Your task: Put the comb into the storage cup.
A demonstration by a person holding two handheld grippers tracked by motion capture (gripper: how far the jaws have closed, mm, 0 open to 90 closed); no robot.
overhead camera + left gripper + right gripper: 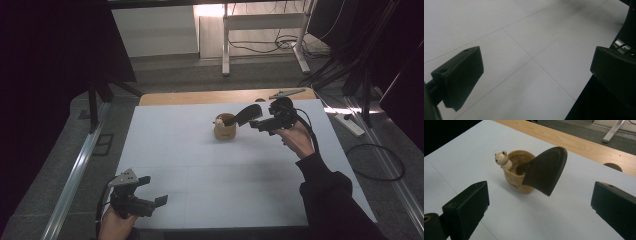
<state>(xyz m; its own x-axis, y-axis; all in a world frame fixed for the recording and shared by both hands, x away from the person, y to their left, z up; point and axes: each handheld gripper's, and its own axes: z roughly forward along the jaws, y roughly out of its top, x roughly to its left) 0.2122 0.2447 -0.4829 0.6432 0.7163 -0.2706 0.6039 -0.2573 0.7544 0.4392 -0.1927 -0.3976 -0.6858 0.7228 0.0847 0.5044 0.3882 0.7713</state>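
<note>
Tan ceramic bear-figure cup (520, 173) sat far on the white table (200, 175), dark flat spatula (546, 170) leaning inside; we held right gripper (539, 207) near it, left gripper (536, 77) well apart, both sets of jaws apart.

The left gripper (150, 192) sits low at the near left corner, held in a hand (117, 225), its fingers (459, 77) spread wide. The right gripper (257, 120) is stretched far forward on a dark-sleeved arm (327, 200), its fingers (465, 207) also parted, holding nothing.
</note>
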